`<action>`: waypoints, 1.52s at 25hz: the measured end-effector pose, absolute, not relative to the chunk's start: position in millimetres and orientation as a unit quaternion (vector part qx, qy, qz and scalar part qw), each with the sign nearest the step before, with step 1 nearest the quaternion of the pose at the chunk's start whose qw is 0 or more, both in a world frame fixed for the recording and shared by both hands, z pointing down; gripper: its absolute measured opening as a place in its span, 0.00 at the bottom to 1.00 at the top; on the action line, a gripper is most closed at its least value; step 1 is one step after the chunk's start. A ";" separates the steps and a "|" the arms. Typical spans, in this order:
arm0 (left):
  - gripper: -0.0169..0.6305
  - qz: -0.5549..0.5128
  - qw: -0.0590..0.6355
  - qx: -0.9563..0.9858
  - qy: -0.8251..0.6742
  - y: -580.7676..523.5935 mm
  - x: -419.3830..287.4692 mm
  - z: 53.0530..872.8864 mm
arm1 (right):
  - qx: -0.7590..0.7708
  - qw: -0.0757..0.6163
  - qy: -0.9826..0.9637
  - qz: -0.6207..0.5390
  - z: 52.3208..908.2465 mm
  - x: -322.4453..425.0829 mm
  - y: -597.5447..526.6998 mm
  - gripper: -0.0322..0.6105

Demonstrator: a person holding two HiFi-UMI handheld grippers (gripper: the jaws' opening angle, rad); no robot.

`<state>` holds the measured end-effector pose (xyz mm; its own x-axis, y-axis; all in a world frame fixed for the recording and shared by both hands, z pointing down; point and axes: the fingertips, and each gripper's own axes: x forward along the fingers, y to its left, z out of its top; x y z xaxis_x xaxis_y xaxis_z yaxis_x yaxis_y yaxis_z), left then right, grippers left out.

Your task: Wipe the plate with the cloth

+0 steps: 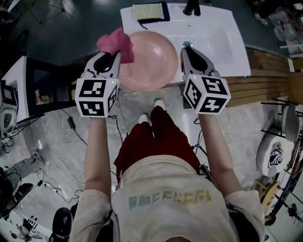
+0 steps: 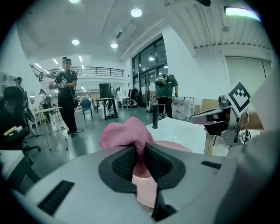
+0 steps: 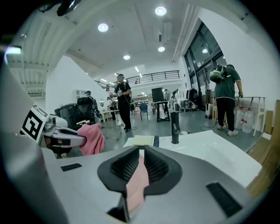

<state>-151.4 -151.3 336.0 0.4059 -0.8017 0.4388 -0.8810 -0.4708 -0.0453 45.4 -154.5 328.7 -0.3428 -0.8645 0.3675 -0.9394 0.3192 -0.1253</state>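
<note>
Two tools are in play, and both are loaded. Beneath them lies the white sink [image 1: 215, 35], with a yellow sponge [image 1: 147, 11] at its far edge and a dark tap [image 1: 191, 6] beside that. The pink plate [image 1: 152, 61] hangs across the sink's near edge, its face turned up toward me. My right gripper [image 1: 185, 51] holds it by the right rim; in the right gripper view the jaws are pressed onto a thin edge of pink. The pink cloth [image 1: 116, 42] sits bunched at the plate's upper-left rim. My left gripper [image 1: 116, 58] has its jaws pinched on a fold of it, and the rest puffs out past the tips. I judge this to be the start of the wipe. The cloth is either touching the rim or just off it; I cannot tell which. Next I need to press the cloth onto the plate's face and sweep it toward the right gripper, which must clamp firmly so the plate neither tips nor slips.
</note>
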 end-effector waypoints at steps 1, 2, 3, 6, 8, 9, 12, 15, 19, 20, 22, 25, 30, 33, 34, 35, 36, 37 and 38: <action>0.12 0.197 0.096 0.834 -0.507 -149.4 -151.8 332.2 | 0.559 0.112 -0.806 0.157 324.8 44.3 -151.0 0.14; 0.12 0.191 0.095 0.835 -0.507 -147.3 -151.9 328.6 | 0.557 0.108 -0.809 0.153 321.5 43.3 -147.2 0.14; 0.12 0.184 0.095 0.836 -0.507 -145.0 -151.9 325.1 | 0.556 0.105 -0.811 0.149 318.5 42.5 -143.3 0.14; 0.12 0.165 0.095 0.840 -0.508 -136.9 -152.5 315.1 | 0.554 0.100 -0.816 0.134 309.9 40.1 -129.3 0.14; 0.12 0.156 0.092 0.841 -0.510 -129.7 -154.0 309.5 | 0.550 0.086 -0.821 0.127 302.1 37.3 -118.4 0.14; 0.12 0.153 0.090 0.842 -0.510 -125.5 -154.8 307.1 | 0.548 0.079 -0.823 0.124 297.8 36.1 -113.0 0.14; 0.12 0.139 0.086 0.844 -0.510 -113.6 -157.0 299.9 | 0.552 0.067 -0.824 0.107 284.1 34.5 -99.2 0.14; 0.12 0.122 0.084 0.848 -0.509 -103.3 -160.1 291.3 | 0.561 0.061 -0.821 0.088 271.0 32.6 -86.3 0.12; 0.12 0.104 0.073 0.852 -0.508 -88.8 -163.6 279.2 | 0.569 0.053 -0.818 0.073 257.7 29.6 -66.4 0.11; 0.12 0.100 0.069 0.853 -0.507 -84.8 -163.9 275.9 | 0.570 0.052 -0.817 0.070 254.9 29.4 -61.0 0.11; 0.12 0.092 0.063 0.855 -0.506 -76.9 -164.4 269.4 | 0.575 0.050 -0.814 0.064 249.8 29.4 -50.7 0.11; 0.12 0.080 0.054 0.859 -0.503 -65.0 -164.5 261.4 | 0.584 0.048 -0.808 0.057 243.3 30.2 -35.9 0.11; 0.12 0.065 0.042 0.861 -0.502 -45.8 -161.5 249.4 | 0.595 0.041 -0.801 0.058 239.1 35.4 -13.6 0.11; 0.12 0.057 0.037 0.862 -0.502 -34.6 -162.7 242.8 | 0.600 0.040 -0.797 0.056 237.2 34.7 -0.4 0.11; 0.12 0.054 0.036 0.862 -0.502 -31.2 -164.2 241.6 | 0.602 0.039 -0.796 0.055 236.4 33.6 3.4 0.11; 0.12 0.052 0.036 0.862 -0.502 -27.8 -165.8 240.8 | 0.604 0.038 -0.794 0.053 235.7 32.5 6.9 0.11; 0.12 0.050 0.035 0.862 -0.502 -24.7 -167.0 240.6 | 0.605 0.037 -0.793 0.051 234.8 31.7 10.0 0.11; 0.12 0.049 0.036 0.862 -0.503 -21.8 -167.7 240.5 | 0.607 0.036 -0.792 0.048 233.8 31.5 12.7 0.11; 0.12 0.048 0.036 0.862 -0.503 -19.1 -167.7 240.6 | 0.608 0.035 -0.792 0.045 232.7 31.8 15.1 0.11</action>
<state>-167.7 -19.1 240.6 0.4897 -0.8639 0.1178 -0.8706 -0.4918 0.0133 31.8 15.1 232.7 -0.2575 -0.9601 0.1096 -0.9663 0.2558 -0.0294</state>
